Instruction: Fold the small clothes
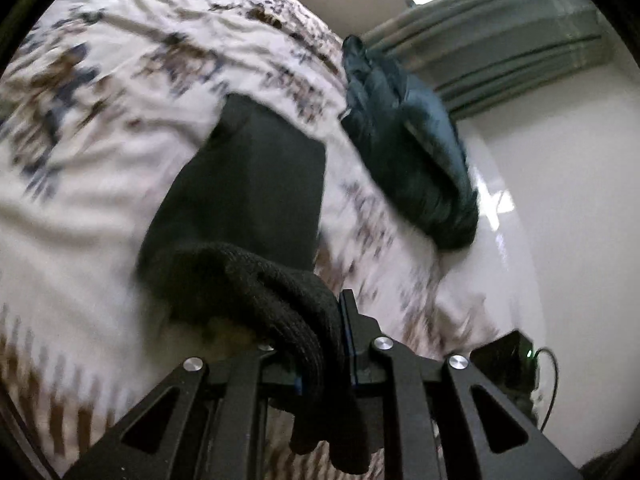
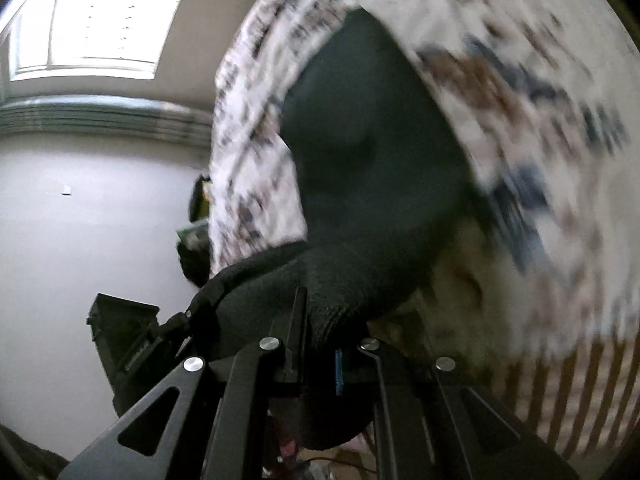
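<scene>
While both your grippers pinch the near hem, the black knit garment (image 1: 240, 200) hangs from them and runs away up the middle of each frame, its far part lying on the patterned bedspread (image 1: 100, 100). Your left gripper (image 1: 344, 320), low centre in its view, is clamped narrow on the thick ribbed edge, and cloth bulges out behind the jaws. Your right gripper (image 2: 316, 320) is pinched tight on the same hem, low centre in its own view, with the garment (image 2: 360, 140) climbing toward the top of the frame. It looks soft, limp and light, so it should drape and sag wherever it lacks support; the chunky hem is the sensible place to hold, one corner per claw. Both tools tilt downward over the bed, side by side. A dark shiny bundle (image 1: 408, 152) sits at the bed's edge, upper right in the left view, apart from your piece.
</scene>
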Action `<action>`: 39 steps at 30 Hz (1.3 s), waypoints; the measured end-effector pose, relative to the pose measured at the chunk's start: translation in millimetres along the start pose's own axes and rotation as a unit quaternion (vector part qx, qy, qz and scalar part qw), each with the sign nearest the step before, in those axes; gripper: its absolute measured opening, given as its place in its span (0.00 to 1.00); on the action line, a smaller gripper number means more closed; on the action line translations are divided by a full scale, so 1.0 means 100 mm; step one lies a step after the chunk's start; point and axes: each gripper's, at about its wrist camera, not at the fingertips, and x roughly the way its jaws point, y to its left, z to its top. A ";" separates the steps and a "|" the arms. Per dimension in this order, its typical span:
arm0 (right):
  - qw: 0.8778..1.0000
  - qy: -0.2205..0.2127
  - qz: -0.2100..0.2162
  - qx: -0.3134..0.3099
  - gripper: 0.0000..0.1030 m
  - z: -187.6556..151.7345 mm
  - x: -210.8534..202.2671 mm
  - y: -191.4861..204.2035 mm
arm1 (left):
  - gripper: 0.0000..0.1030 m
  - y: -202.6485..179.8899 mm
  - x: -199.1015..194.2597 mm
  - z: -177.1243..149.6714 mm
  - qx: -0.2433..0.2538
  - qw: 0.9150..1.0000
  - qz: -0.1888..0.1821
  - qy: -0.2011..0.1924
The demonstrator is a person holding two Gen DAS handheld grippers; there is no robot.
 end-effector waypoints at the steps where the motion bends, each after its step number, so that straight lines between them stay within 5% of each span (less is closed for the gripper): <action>1: 1.000 -0.010 0.001 -0.003 0.09 0.22 0.01 0.04 | 0.12 0.01 0.13 0.26 -0.008 1.000 -0.012 -0.008; 6: 0.998 -0.069 -0.010 -0.002 0.09 1.47 0.55 0.28 | 0.13 0.23 0.79 1.24 -0.017 1.000 -0.023 -0.005; 7: 0.997 -0.071 -0.009 0.004 0.09 1.69 0.70 0.27 | 0.19 0.34 1.01 1.49 -0.027 0.999 -0.022 -0.001; 10: 0.997 -0.071 -0.012 0.032 0.10 2.41 1.26 0.10 | 0.68 0.62 1.41 1.94 -0.061 0.997 -0.037 0.007; 14: 0.996 -0.048 -0.013 0.078 0.24 3.13 1.79 -0.21 | 0.70 0.92 1.52 2.41 -0.133 0.988 -0.076 -0.011; 15: 0.995 -0.059 0.008 0.081 0.41 3.20 1.76 -0.24 | 0.73 0.93 1.48 2.44 -0.132 0.988 -0.077 -0.017; 16: 0.994 -0.073 0.024 0.078 0.59 3.24 1.68 -0.24 | 0.74 0.93 1.43 2.46 -0.117 0.991 -0.064 -0.021; 17: 0.994 -0.083 0.025 0.069 0.65 3.26 1.60 -0.22 | 0.74 0.90 1.40 2.47 -0.102 0.993 -0.053 -0.021; 21: 0.995 -0.074 -0.061 0.031 0.66 3.21 1.44 -0.24 | 0.74 0.76 1.60 2.44 -0.003 0.999 0.038 0.028; 25: 0.990 -0.040 -0.137 0.003 0.67 3.22 1.65 -0.39 | 0.74 0.61 2.15 2.40 0.106 0.978 0.151 0.093; 27: 0.989 -0.024 -0.146 -0.002 0.67 3.29 1.83 -0.44 | 0.72 0.52 2.36 2.34 0.167 0.963 0.181 0.106; 28: 0.989 -0.013 -0.147 -0.007 0.67 3.34 1.97 -0.45 | 0.55 0.45 2.45 2.29 0.205 0.953 0.193 0.108; 29: 0.989 -0.007 -0.148 -0.013 0.66 3.36 2.05 -0.44 | 0.07 0.42 2.48 2.26 0.229 0.947 0.199 0.108; 30: 0.988 -0.003 -0.149 -0.024 0.65 3.40 2.15 -0.44 | 0.09 0.39 2.49 2.25 0.242 0.942 0.205 0.109; 32: 0.983 0.006 -0.172 -0.064 0.31 3.44 2.33 -0.38 | 0.09 0.35 2.36 2.29 0.238 0.948 0.192 0.084; 33: 0.979 0.006 -0.184 -0.082 0.06 3.45 2.35 -0.34 | 0.09 0.33 2.27 2.31 0.229 0.954 0.183 0.070; 36: 0.980 -0.025 -0.171 -0.098 0.06 3.44 2.18 -0.23 | 0.09 0.31 2.12 2.43 0.205 0.964 0.164 0.046; 39: 0.978 -0.054 -0.172 -0.107 0.06 3.52 2.05 -0.16 | 0.10 0.41 2.36 2.66 0.197 0.962 0.179 0.065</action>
